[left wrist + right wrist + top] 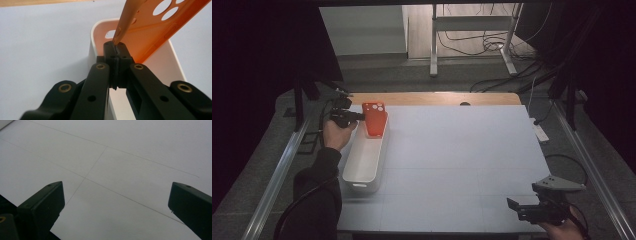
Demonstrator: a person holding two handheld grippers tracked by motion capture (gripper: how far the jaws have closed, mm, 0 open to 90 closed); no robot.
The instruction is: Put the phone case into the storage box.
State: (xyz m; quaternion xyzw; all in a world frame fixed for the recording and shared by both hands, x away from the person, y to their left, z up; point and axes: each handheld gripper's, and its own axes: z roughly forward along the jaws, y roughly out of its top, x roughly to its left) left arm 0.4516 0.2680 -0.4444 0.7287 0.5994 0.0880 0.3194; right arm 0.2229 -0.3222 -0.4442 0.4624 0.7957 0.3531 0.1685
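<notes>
Orange phone case [160,27] edge pinched between closed left fingers [110,50], over white bin [93,37].

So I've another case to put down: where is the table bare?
Most of the table is bare: the whole stretch from the white bin across to the right gripper. It is crowded only at the far left, where the left gripper holds the orange case over the bin.
</notes>
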